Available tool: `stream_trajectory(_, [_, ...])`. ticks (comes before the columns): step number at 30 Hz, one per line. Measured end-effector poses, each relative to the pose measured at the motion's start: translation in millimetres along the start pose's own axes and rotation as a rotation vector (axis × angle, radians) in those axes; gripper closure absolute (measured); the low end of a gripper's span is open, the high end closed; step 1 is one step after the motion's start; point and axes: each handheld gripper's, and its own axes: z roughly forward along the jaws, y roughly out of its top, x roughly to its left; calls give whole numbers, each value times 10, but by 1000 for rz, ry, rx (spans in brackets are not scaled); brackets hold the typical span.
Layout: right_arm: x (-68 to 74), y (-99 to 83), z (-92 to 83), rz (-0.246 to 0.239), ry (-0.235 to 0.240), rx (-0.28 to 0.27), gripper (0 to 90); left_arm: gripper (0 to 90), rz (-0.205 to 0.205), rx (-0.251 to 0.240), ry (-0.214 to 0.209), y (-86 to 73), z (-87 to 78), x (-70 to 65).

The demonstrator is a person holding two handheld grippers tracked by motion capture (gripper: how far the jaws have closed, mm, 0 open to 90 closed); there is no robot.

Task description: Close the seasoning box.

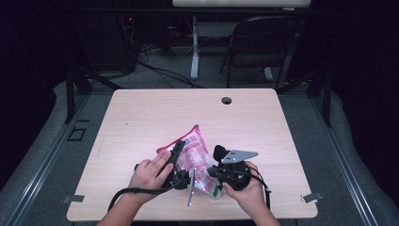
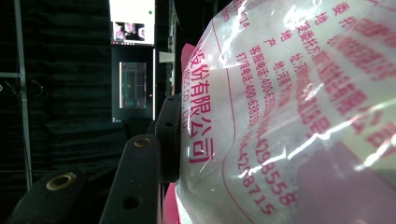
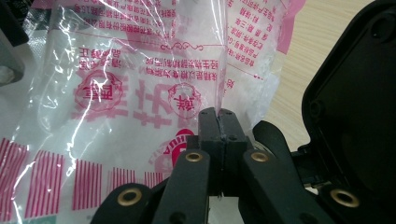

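— High view first: where do we have the bag (image 1: 194, 153)?

— Lower middle of the frame, on the wooden surface (image 1: 141, 117), between our two hands. It is clear plastic with pink print, and its pink corner points toward the upper part of the frame.

— And our left hand-held gripper (image 1: 178, 149)?

— It reaches up along the bag's left edge. In the left gripper view one black jaw lies against the bag (image 2: 289, 116), which bulges across the right of the frame; we cannot tell whether the bag is pinched.

— The right hand-held gripper (image 1: 212, 172)?

— At the bag's lower right. In the right gripper view our right hand-held gripper (image 3: 218, 122) has its jaws pressed together at centre frame, nipping a fold of the bag's (image 3: 116, 93) film.
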Motion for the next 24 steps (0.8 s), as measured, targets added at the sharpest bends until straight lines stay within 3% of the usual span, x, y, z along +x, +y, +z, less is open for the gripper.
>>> stream_trajectory(24, [1,-7,3,-1,0,5,900,643,-2,-12,11,13,-8,7])
